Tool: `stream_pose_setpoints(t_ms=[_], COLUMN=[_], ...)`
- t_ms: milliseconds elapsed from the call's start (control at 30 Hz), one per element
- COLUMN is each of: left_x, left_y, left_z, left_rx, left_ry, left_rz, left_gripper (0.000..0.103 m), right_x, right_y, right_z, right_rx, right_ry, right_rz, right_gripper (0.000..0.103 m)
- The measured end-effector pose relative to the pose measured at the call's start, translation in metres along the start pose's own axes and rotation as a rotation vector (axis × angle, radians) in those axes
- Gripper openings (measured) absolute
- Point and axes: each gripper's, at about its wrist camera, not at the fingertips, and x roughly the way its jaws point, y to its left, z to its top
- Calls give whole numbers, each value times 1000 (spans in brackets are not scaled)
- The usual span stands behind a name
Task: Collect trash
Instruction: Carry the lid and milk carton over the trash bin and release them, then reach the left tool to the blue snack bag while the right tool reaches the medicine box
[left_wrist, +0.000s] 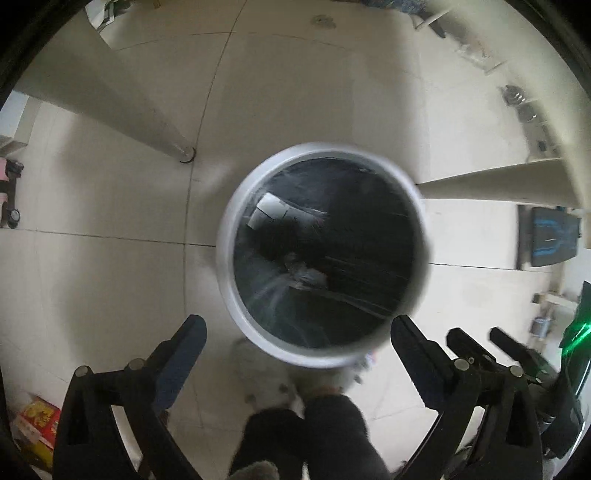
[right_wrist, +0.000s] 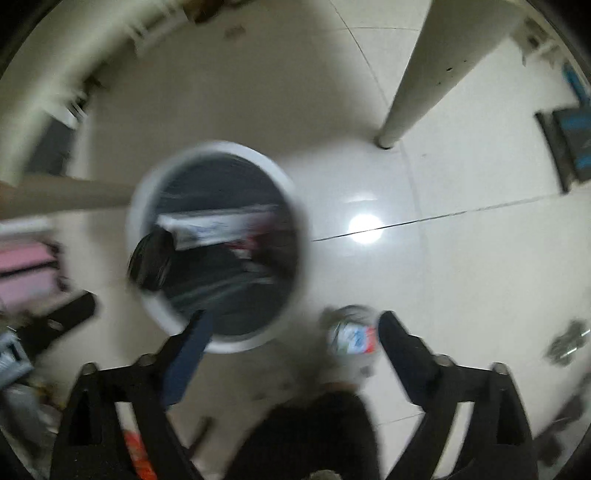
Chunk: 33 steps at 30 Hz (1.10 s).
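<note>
Both grippers open (above bin (left_wrist: 229, 258)).

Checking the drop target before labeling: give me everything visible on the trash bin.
The trash bin is round, with a smooth white or light grey rim and wall that look like plastic, and a dark, glossy bag lining the inside. It stands upright and open, with no lid in view, on pale floor tiles near a table leg. Inside lie a white carton-like piece and other crumpled scraps, too blurred to name. Nothing grips the bin. A crushed bottle lies on the floor just outside its rim.
</note>
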Motion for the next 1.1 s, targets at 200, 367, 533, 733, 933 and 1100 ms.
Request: stream_pose_setpoints(t_ms=[200, 367, 533, 733, 933, 1100], left_x=[-3, -43, -96, -177, -278, -372], left_y=[9, 13, 9, -3, -7, -15], left_z=[-13, -27, -42, -74, -111, -128], left_rx=[15, 27, 55, 70, 70, 68], left_ry=[-19, -42, -76, -88, -129, -233], left_rz=[89, 156, 182, 165, 131, 103], left_gripper=[102, 102, 102, 102, 102, 102], right_x=[20, -10, -72, -165, -288, -384], right_y=[6, 17, 27, 34, 28, 18], right_z=[1, 0, -5, -25, -53, -70], right_rx=[-47, -53, -74, -79, -16, 43], right_ry=[9, -1, -44, -82, -138, -192], right_rz=[-80, -87, -94, -84, -44, 34], right_gripper=[102, 102, 102, 102, 102, 102])
